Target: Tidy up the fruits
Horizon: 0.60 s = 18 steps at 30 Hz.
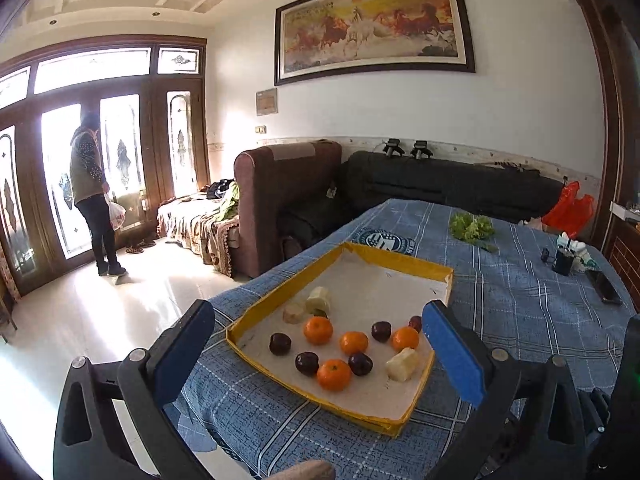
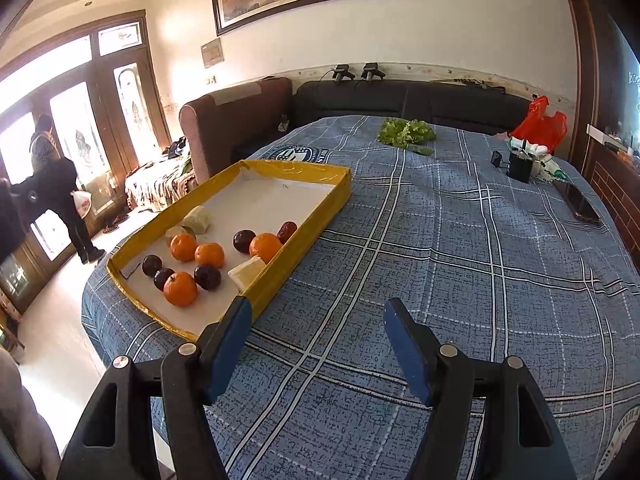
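Holding four oranges (image 1: 318,330), five dark fruits (image 1: 280,344)

The bench wears a blue checked cloth (image 2: 460,240), matt and woven; the tray (image 1: 280,300) looks like cardboard bound in glossy yellow tape, its floor plain white paper; the oranges (image 1: 318,330) have dimpled, faintly shiny peel; the dark fruits (image 1: 307,363) gleam smooth; the floor (image 1: 100,320) is polished, reflective tile.
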Each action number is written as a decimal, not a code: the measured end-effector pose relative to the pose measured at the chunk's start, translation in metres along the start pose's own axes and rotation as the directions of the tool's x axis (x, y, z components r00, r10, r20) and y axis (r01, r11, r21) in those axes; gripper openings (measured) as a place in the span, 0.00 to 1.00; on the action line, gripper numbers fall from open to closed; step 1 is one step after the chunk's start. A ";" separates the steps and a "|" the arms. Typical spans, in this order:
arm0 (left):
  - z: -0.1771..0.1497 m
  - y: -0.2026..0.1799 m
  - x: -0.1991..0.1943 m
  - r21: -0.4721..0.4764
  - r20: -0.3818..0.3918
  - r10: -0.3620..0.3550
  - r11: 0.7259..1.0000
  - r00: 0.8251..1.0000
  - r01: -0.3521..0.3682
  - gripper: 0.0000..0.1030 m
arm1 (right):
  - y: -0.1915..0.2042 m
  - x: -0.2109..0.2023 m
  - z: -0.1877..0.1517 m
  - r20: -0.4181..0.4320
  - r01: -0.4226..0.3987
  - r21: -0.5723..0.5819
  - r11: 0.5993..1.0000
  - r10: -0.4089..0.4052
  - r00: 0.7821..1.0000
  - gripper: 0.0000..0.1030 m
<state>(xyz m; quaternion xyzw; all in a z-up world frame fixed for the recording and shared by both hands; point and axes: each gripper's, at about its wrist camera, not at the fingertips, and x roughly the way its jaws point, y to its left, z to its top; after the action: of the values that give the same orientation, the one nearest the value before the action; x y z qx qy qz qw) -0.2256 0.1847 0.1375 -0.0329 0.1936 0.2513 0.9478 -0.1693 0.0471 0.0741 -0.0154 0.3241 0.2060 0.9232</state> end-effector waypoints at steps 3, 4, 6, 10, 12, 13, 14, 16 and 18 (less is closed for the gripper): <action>-0.005 -0.003 0.006 0.012 -0.023 0.003 1.000 1.000 -0.003 1.00 | 0.002 0.000 -0.001 -0.001 0.004 -0.010 1.000 -0.004 1.000 0.73; -0.006 -0.003 0.008 0.011 -0.031 -0.004 1.000 1.000 0.004 1.00 | 0.002 0.000 -0.001 -0.002 0.004 -0.011 1.000 -0.004 1.000 0.74; -0.007 -0.004 0.011 0.005 -0.048 -0.019 1.000 0.999 0.019 1.00 | 0.003 0.002 -0.001 -0.006 0.004 -0.014 1.000 -0.004 1.000 0.74; -0.009 -0.003 0.017 -0.008 -0.083 -0.035 0.999 0.996 0.035 1.00 | 0.005 0.005 -0.002 -0.014 0.004 -0.017 1.000 -0.004 1.000 0.74; -0.010 -0.003 0.020 -0.010 -0.095 -0.041 0.999 0.995 0.041 1.00 | 0.006 0.006 -0.003 -0.018 0.004 -0.020 1.000 -0.005 1.000 0.74; -0.011 -0.003 0.021 -0.010 -0.103 -0.044 0.999 0.994 0.044 1.00 | 0.006 0.007 -0.003 -0.019 0.004 -0.020 1.000 -0.004 1.000 0.74; -0.012 -0.003 0.023 -0.007 -0.110 -0.046 0.999 0.993 0.046 1.00 | 0.006 0.007 -0.003 -0.020 0.004 -0.022 1.000 -0.004 1.000 0.75; -0.013 -0.004 0.025 -0.006 -0.118 -0.050 0.999 0.992 0.049 1.00 | 0.008 0.008 -0.004 -0.023 0.003 -0.025 1.000 -0.004 1.000 0.75; -0.014 -0.004 0.026 -0.004 -0.122 -0.050 0.999 0.991 0.050 1.00 | 0.009 0.009 -0.004 -0.026 0.004 -0.031 1.000 -0.005 1.000 0.75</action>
<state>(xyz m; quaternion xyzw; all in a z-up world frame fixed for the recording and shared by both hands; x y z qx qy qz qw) -0.2072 0.1908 0.1142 -0.0535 0.2501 0.2250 0.9402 -0.1686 0.0579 0.0660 -0.0330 0.3327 0.2088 0.9190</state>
